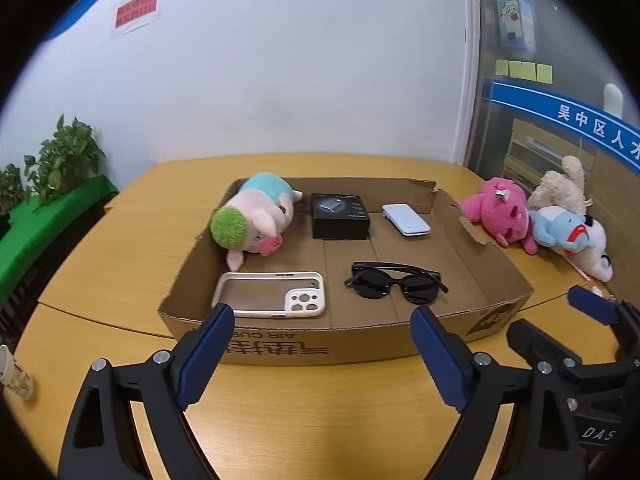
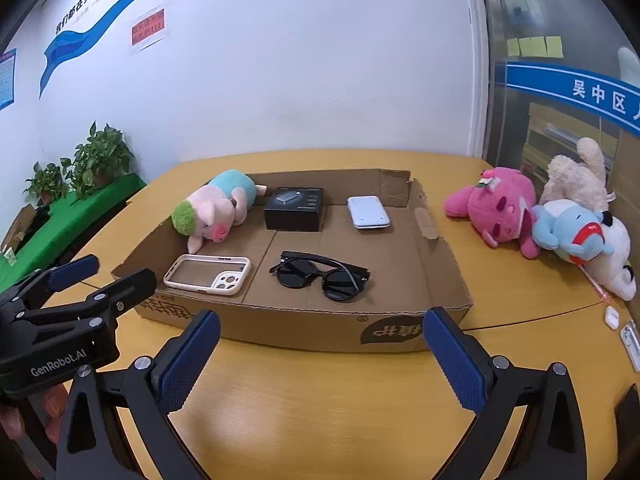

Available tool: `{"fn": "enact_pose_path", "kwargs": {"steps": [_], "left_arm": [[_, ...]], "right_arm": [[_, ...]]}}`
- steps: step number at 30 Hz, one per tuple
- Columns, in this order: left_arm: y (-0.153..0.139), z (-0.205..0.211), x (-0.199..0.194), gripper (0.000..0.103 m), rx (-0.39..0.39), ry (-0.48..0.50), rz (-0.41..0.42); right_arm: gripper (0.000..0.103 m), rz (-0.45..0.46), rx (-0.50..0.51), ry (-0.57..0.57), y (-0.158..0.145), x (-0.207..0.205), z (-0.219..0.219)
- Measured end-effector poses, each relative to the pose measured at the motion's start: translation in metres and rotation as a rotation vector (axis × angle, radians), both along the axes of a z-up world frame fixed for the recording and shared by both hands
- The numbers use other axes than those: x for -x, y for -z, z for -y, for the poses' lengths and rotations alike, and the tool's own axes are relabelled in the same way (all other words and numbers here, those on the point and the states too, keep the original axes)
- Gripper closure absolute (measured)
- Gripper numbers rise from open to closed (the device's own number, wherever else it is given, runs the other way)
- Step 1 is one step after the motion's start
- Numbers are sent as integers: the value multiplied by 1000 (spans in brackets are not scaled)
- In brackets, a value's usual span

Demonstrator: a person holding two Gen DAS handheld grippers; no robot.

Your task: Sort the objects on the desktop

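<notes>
1. Left wrist view: the left gripper hangs over the near edge of the tabletop, its blue-padded fingers spread wide and holding nothing.
2. Right wrist view: the right gripper sits just beside it, also spread and empty, aimed at the same shallow cardboard tray.
3. Inside the tray, a phone case lies in the near left corner and black sunglasses lie by the near edge, right of it.
4. Along the tray's far edge sit a plush pig in the left corner, a black box in the middle and a white power bank to the right.
5. More plush toys are piled at the tabletop's right edge, outside the tray.
6. Risk, as a judgement: the sunglasses are thin and lie flat, so a pinch on a lens could slip or scratch it.
7. The tray's low near wall could catch a finger coming in low and push the whole tray.
8. Both grippers are close together; reaching at once could make them collide.
</notes>
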State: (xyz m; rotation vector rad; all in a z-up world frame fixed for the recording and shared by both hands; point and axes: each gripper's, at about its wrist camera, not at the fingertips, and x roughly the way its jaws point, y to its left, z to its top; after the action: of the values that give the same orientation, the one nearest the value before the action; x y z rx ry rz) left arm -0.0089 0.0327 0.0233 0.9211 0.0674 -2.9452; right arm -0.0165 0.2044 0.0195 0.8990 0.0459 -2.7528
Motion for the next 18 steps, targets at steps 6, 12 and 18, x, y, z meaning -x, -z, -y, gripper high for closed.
{"fn": "enact_pose_path", "kwargs": {"steps": [6,12,18], "left_arm": [[0,1,-3,13,-15,-22,9],[2,6,-2,13,-44,-31,33],[0,4,0,13,-8,-29,36]], "right_arm": [[0,-6,-20,-16,1,-2,5],[0,-13,-31,-10,1,-1,7],[0,-19,-35,-4,0,2,8]]}}
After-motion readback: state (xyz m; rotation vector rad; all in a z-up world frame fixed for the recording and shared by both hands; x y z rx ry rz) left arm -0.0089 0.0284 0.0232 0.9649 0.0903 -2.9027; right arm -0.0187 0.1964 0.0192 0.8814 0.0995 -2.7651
